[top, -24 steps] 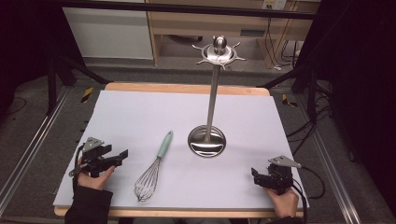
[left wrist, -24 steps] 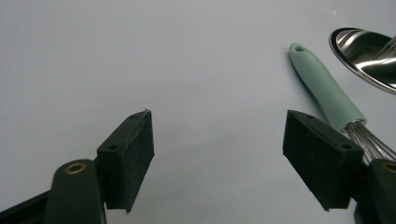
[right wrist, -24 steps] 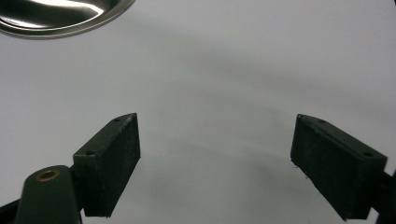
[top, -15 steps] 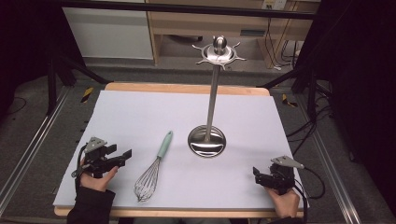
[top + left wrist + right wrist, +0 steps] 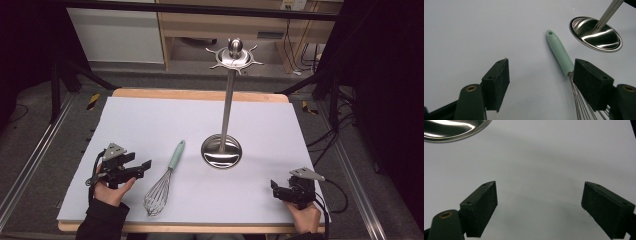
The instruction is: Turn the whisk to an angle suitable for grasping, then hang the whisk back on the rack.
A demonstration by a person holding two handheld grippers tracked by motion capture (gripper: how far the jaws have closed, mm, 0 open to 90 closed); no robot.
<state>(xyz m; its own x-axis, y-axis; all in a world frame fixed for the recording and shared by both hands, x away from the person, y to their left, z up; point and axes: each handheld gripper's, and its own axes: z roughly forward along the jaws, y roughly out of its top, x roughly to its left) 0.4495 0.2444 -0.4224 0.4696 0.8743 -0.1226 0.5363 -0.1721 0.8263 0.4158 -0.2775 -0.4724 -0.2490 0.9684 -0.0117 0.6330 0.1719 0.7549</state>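
Mint-green at the handle, a wire whisk (image 5: 164, 183) lies flat on the white-covered table (image 5: 150, 120), just left of the round base of a tall steel utensil stand (image 5: 222, 150). The left gripper (image 5: 142, 167) sits just beside the whisk's wires, jaws apart and empty. The right gripper (image 5: 276, 188) rests near the table's front right corner, well apart from both, jaws spread wide.

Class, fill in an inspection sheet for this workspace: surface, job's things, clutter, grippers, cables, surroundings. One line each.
Surface: pale lilac mat on a wooden table, flat.
Job's things: wire whisk with mint-green handle lying flat; tall polished steel utensil stand with round base upright beside it, hooks bare.
Clutter: nothing seen.
Grippers: left gripper open beside the whisk, not touching; right gripper open over bare mat.
Cables: black cable trailing from the right gripper; more on the floor at right.
Surroundings: dark frame poles, wooden shelving behind.
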